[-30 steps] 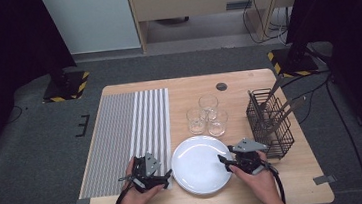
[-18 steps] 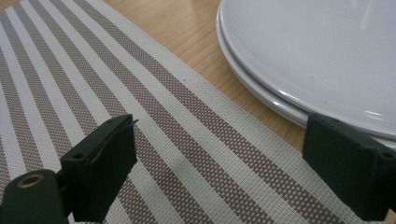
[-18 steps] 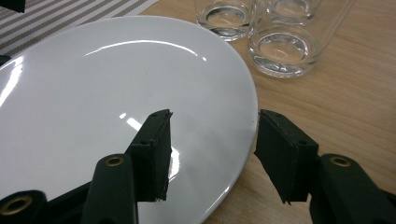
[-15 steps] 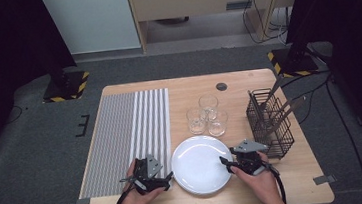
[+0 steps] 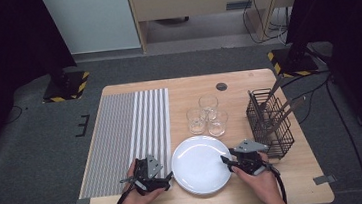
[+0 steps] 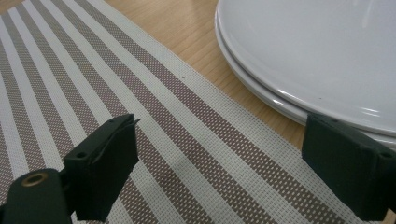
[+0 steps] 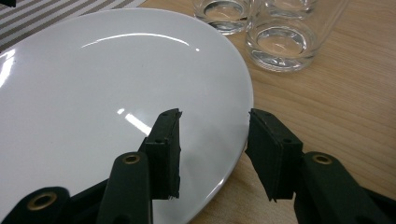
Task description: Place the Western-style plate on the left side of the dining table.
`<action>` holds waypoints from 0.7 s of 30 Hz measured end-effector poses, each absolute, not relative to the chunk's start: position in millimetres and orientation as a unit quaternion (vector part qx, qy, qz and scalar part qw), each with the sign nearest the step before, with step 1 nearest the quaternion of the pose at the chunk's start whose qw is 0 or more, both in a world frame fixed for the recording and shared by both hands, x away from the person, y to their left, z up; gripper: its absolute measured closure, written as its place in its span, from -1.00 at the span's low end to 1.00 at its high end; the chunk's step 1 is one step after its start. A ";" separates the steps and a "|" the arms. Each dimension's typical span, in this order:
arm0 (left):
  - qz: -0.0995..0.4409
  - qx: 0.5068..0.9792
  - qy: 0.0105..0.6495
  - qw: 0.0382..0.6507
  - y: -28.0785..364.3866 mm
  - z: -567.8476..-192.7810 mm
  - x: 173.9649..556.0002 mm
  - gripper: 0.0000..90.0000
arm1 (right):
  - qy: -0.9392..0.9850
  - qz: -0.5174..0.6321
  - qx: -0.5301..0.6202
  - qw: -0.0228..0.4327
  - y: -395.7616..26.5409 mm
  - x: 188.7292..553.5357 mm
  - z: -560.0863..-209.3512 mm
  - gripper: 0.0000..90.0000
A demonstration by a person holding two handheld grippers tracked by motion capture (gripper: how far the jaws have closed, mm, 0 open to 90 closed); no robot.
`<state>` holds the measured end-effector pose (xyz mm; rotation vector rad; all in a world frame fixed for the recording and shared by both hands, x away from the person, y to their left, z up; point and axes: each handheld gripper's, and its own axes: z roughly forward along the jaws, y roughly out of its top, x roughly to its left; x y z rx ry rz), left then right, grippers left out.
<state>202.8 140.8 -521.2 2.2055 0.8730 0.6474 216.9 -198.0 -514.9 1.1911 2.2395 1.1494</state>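
Plates (image 5: pixel 200 164), two stacked white ones on the bench (image 5: pixel 258 195) between your grippers, sit with their right rim between the right gripper (image 7: pixel 212 154) jaws, which have just been narrowing without pinching yet; glazed, slick, breakable, so grip the rim squarely.

Both black, angular hand-held tongs, the left tongs (image 5: pixel 169 179) and the right tongs (image 5: pixel 223 160), end in two flat, blocky black jaws with finely ribbed inner pads. Brass-coloured rivets sit at the jaw pivots. Each carries a grey three-cornered plate on top and trails a black cable along the bare forearms.
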 end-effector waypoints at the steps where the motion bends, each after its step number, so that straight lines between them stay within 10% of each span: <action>1: 0.248 0.845 0.335 0.335 140.9 -521.3 202.8 -0.77 | 0.791 0.405 0.421 0.179 -198.0 216.7 -514.8 0.24; 21: 0.264 0.853 0.328 0.309 137.7 -524.7 204.1 -0.72 | 0.803 0.408 0.403 0.163 -194.5 212.6 -515.1 0.40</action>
